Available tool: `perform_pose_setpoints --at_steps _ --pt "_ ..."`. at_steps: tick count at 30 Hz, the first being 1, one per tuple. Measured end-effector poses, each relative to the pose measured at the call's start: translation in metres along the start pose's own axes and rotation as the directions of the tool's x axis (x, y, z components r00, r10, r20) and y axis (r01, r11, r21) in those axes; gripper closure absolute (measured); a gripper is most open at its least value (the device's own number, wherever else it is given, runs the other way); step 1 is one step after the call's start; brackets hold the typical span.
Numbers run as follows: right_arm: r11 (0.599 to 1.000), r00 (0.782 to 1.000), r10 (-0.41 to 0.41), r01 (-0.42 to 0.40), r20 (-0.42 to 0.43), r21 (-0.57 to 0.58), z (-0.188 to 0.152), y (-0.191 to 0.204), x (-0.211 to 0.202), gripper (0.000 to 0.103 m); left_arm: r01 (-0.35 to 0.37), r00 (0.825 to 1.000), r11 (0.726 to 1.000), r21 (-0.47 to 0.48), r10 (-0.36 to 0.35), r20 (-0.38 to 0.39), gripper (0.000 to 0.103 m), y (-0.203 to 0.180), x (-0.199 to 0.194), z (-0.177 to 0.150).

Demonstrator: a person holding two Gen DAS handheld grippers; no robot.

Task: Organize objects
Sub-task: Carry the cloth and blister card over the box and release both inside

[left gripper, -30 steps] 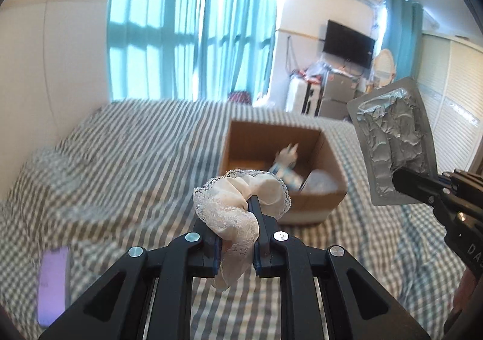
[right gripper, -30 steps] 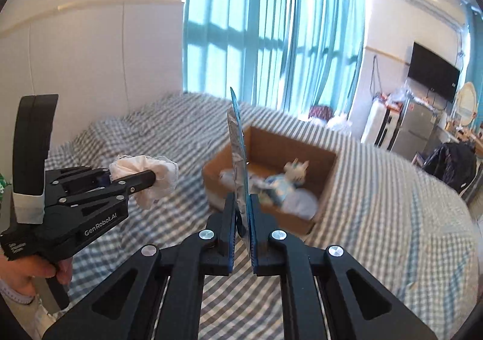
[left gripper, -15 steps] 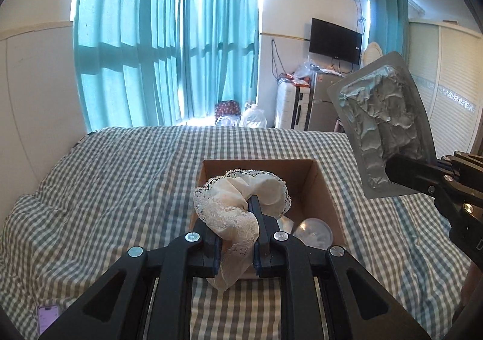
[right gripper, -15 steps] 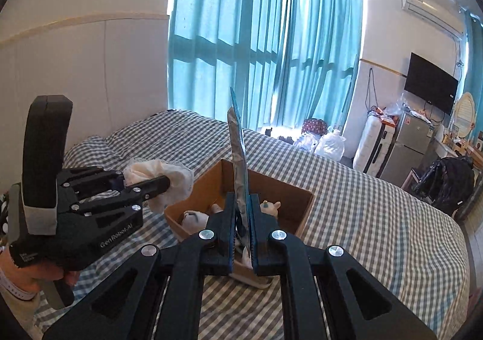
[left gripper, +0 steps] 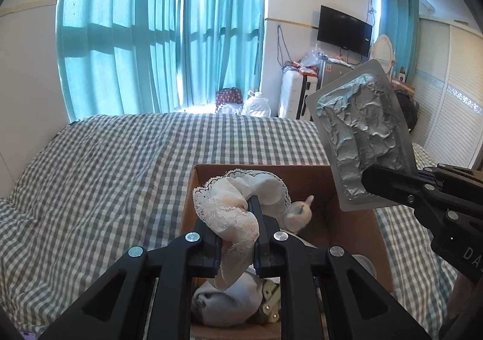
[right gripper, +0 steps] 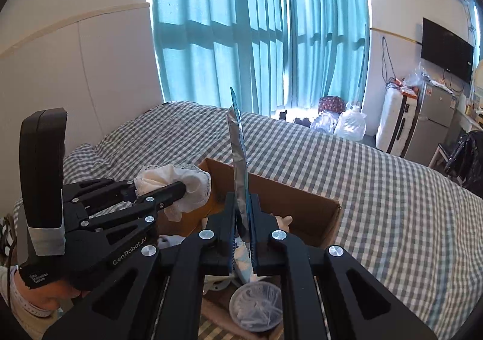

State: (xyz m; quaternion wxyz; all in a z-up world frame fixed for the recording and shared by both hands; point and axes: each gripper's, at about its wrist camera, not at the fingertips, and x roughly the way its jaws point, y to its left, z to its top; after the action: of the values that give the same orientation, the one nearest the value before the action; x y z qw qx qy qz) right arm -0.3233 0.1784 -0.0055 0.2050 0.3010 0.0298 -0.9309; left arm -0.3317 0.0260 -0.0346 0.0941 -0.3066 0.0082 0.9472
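My left gripper (left gripper: 235,207) is shut on a cream lace scrunchie (left gripper: 241,204) and hangs over the open cardboard box (left gripper: 353,207) on the checked bed. In the right wrist view the same gripper (right gripper: 181,189) holds the scrunchie (right gripper: 181,186) above the box's left end. My right gripper (right gripper: 243,201) is shut on a flat silver foil packet (right gripper: 237,152), seen edge-on and upright over the box (right gripper: 305,207). The left wrist view shows that packet (left gripper: 362,134) broadside at the right. Inside the box lie a small white plush toy (left gripper: 299,213), pale cloth (left gripper: 226,300) and a clear round lid (right gripper: 256,306).
The box sits on a grey-white checked bedspread (left gripper: 105,189) that spreads wide to the left and right. Teal curtains (left gripper: 166,38) cover the window behind. A white suitcase (right gripper: 395,122), bags and a wall television (right gripper: 446,50) stand beyond the bed's far side.
Both grippers have travelled forward with their loads until they hang over the box, which has grown larger and now sits directly beneath them. Neither grip has changed.
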Motion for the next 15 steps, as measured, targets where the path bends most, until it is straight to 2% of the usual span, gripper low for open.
perform_pose_setpoints --at_steps 9,15 --pt "0.998 0.992 0.032 -0.025 -0.123 0.059 -0.029 -0.021 0.055 0.096 -0.011 0.998 1.000 0.005 0.011 -0.070 0.088 -0.001 0.042 -0.018" --pt "0.994 0.987 0.043 -0.027 -0.155 0.103 -0.038 -0.028 0.064 0.096 -0.004 0.994 1.000 0.015 0.006 -0.106 0.088 -0.004 0.052 -0.027"
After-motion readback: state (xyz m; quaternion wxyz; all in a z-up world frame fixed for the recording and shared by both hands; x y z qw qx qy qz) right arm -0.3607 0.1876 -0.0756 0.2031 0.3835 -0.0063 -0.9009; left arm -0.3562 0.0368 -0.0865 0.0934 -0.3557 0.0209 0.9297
